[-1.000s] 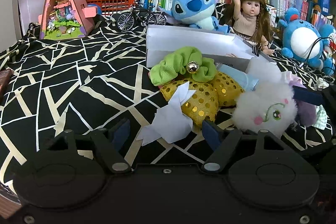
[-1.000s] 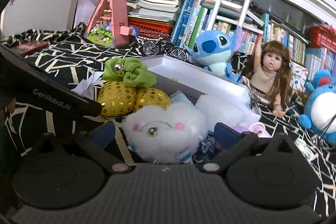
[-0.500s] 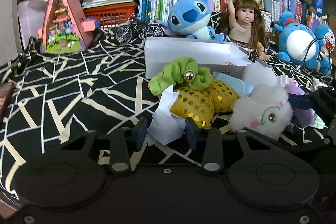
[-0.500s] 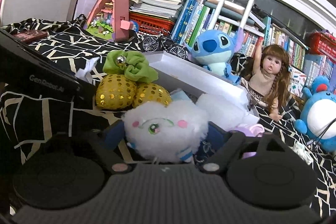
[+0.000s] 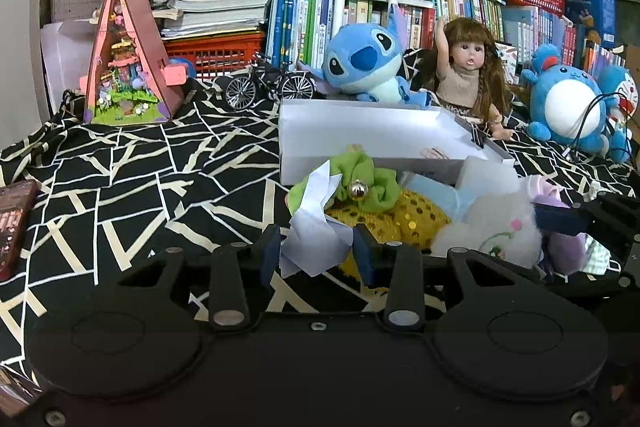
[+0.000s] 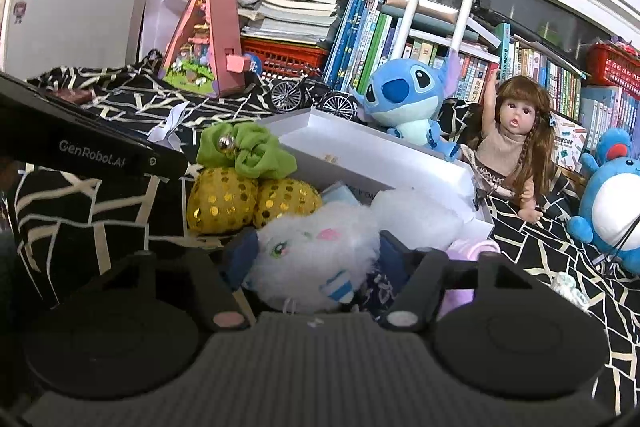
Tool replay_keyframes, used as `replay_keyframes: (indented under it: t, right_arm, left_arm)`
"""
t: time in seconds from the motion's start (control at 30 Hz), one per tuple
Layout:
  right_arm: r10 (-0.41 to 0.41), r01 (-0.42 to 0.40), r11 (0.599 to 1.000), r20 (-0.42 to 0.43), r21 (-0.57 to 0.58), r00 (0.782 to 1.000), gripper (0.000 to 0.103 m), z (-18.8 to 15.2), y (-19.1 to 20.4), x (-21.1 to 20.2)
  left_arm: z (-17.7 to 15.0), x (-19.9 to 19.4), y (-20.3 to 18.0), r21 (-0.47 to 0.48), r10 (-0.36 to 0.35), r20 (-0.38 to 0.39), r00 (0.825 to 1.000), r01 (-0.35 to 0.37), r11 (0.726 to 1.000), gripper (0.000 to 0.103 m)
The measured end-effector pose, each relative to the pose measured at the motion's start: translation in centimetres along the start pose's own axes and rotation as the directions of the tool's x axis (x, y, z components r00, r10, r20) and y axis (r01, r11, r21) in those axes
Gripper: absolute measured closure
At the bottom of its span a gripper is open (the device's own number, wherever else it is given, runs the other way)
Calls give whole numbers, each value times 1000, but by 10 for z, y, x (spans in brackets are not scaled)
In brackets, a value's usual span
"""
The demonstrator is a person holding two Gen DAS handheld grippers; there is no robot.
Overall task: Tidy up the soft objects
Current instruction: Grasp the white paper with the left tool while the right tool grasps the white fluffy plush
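Left claw [image 5: 316, 253]: we are pinching the white cloth [image 5: 316, 227].
Right claw [image 6: 316, 259]: we are closing on the fluffy toy [image 6: 312, 255] between its pads.
Risk: fur compressing, toy slipping out.

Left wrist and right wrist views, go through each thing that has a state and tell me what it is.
Left tongs: shut on white crumpled paper, lifted in front of the green scrunchie.
Right tongs: jaws just closing, pressing the white fluffy plush.
White box: open, lidless.
Doll: upright, one arm raised.
Blue plush: sitting upright behind the box.
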State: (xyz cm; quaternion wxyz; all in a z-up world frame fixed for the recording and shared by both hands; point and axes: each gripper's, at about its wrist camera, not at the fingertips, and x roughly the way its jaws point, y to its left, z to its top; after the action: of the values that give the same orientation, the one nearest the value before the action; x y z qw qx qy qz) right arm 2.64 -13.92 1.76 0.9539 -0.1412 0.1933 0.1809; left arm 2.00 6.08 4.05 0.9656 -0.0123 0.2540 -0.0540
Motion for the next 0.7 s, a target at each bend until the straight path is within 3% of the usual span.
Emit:
replay_keyframes:
  t: [0.13,0.3,0.7]
  right_arm:
    - [-4,4,1000,6,-12,1000,38,1,1,0]
    - [-12,12,996,4,-83,1000,25,-5,9,0]
    - [-21,17,991,-29,-132,999,20,-14,16,12]
  left_arm:
    - [1,0,1,-8,-2,-7,1000,2,1000,66]
    - [-3,2,1,-10,-3,-27,1000,3,1000,65]
    - [-9,6,2,-8,2,-48,999,-2,1000,65]
